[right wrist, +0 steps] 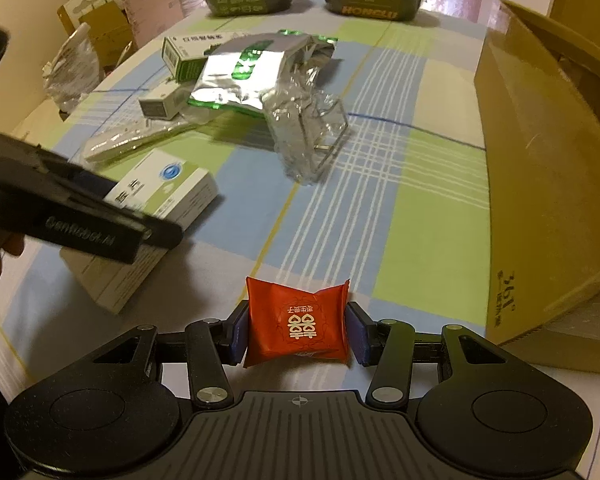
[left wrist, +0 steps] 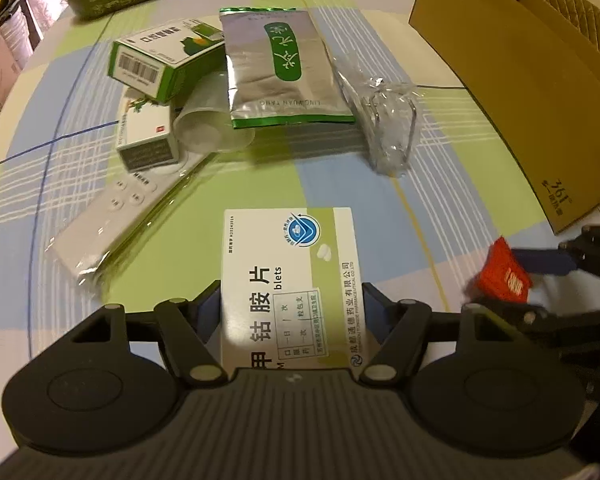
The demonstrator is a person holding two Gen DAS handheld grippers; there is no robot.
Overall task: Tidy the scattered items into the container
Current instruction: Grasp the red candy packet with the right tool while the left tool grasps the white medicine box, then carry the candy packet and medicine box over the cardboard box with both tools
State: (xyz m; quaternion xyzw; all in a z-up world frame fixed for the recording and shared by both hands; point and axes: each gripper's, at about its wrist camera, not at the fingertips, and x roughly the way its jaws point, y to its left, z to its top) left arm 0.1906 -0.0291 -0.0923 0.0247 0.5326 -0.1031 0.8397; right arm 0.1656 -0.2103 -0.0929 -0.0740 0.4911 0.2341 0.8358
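Red foil catches the eye first: a small red sweet packet with gold lettering sits clamped between the blue pads of the right gripper, held just above the checked green, blue and white tablecloth. Beside it the left gripper has its fingers closed on a flat white and green tablet box, gripping it by its two long sides. The open brown cardboard box, which I take for the container, stands on the right side of the table, near both loads.

Further back lies the rest of the clutter: a silver and green foil pouch, a crumpled clear plastic wrapper, a green and white carton resting on a smaller white carton, a clear plastic cup on its side, and a white remote in a plastic sleeve.

The risk, I would say, is crowding. Both grippers sit close together, and heading for the box at once could knock them together. The soft packet might slip from the pads, and the wide tablet box could catch the cardboard wall and twist loose.
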